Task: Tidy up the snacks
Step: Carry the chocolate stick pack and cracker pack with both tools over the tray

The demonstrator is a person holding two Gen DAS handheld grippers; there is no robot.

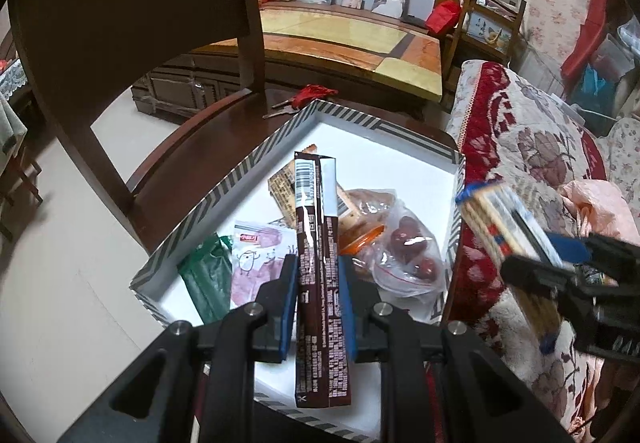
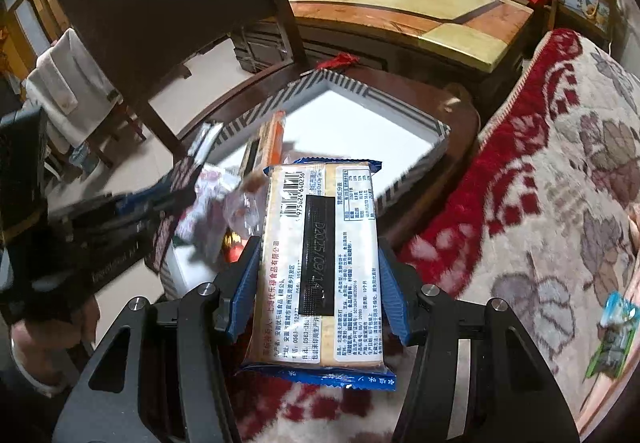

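My left gripper (image 1: 318,263) is shut on a long dark brown snack box (image 1: 318,243), held above a striped-rim white box (image 1: 256,159) on the dark wooden table. Inside lie a purple packet (image 1: 256,263), a green packet (image 1: 208,275), a bag of red dates (image 1: 408,243) and other snacks. My right gripper (image 2: 320,255) is shut on a blue-edged cracker pack (image 2: 320,263), held over the box's near right corner (image 2: 400,195) and the sofa edge. The right gripper with its pack also shows blurred in the left wrist view (image 1: 520,243).
A dark wooden chair (image 1: 120,43) stands left of the table. A floral red-and-cream sofa cover (image 2: 540,203) lies to the right, with a small green-blue packet (image 2: 612,335) on it. A red tassel (image 1: 316,93) lies behind the box. A low cabinet (image 1: 340,39) stands beyond.
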